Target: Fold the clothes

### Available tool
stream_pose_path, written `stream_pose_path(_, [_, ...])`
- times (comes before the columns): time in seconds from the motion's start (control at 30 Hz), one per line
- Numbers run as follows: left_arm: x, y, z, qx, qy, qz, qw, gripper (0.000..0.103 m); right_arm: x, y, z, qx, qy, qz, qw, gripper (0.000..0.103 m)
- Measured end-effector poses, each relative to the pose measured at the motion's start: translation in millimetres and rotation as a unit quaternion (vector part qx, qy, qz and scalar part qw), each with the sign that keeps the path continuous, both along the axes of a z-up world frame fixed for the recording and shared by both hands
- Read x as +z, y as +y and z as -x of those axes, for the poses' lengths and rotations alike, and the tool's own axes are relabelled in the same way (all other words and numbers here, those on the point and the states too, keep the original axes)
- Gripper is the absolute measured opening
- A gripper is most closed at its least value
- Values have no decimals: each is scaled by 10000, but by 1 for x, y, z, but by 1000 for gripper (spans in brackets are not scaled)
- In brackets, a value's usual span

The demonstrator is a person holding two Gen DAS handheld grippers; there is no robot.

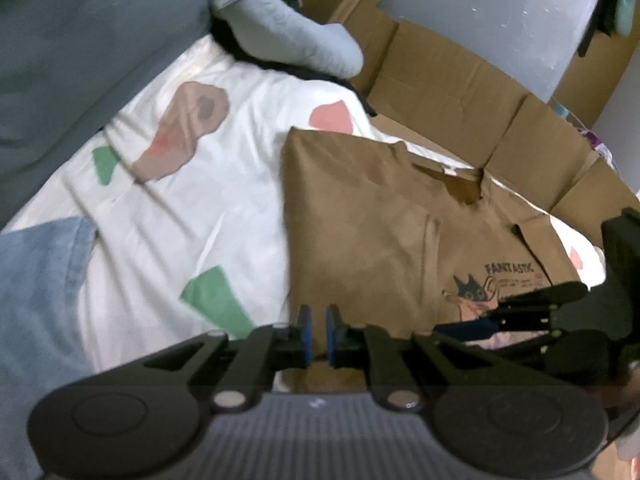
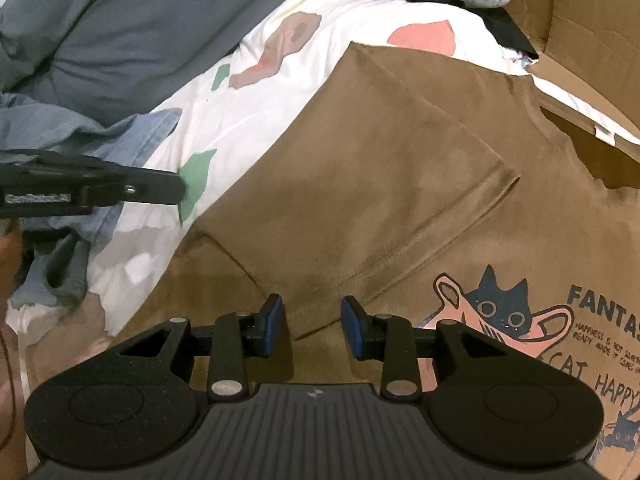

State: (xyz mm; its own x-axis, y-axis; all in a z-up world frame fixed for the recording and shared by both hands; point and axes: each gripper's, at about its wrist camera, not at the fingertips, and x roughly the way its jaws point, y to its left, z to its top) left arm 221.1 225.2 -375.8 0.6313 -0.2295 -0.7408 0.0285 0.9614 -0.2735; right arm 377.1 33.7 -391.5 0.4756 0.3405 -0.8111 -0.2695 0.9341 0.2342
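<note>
- Right on the bed (image 1: 224, 208), the brown cat-print T-shirt (image 2: 400, 184) lies flat, one side already folded in.
- Right gripper (image 2: 313, 326) hovers over that flap's hem, fingers partly open, holding nothing.
- Left gripper (image 1: 316, 334) sits at the shirt's left edge, fingers nearly together; can't tell if cloth's pinched.

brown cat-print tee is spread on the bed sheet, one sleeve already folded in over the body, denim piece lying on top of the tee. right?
Not quite. The denim piece is not on the brown tee; it lies beside it on the white patterned sheet, with bare sheet between them. The right wrist view shows this. The tee is spread on the sheet, and a sleeve is folded in over the body.
</note>
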Motion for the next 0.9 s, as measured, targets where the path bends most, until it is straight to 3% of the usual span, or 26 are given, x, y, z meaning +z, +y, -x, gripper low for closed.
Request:
stream_pose_path(0.2, [-18,-13,-8,-202,99,-48,9997,7,10,-3,-5,-114,-295,-34,9995,39])
stream_pose_path(0.4, [-38,-14,-6,-205,375,-335,9985,7,-8,-4,-11,-158,-188,38,9997,38])
stream_pose_path(0.63, [-14,-11,-17,-170,104,-258,9995,8,1,-14,-11,-207,-414,32,9989,38])
stream_pose_path(0.9, [-14,-18,-50,-337,-73,-364,9987,8,7,-44,-37,-633,-733,152,9952,38])
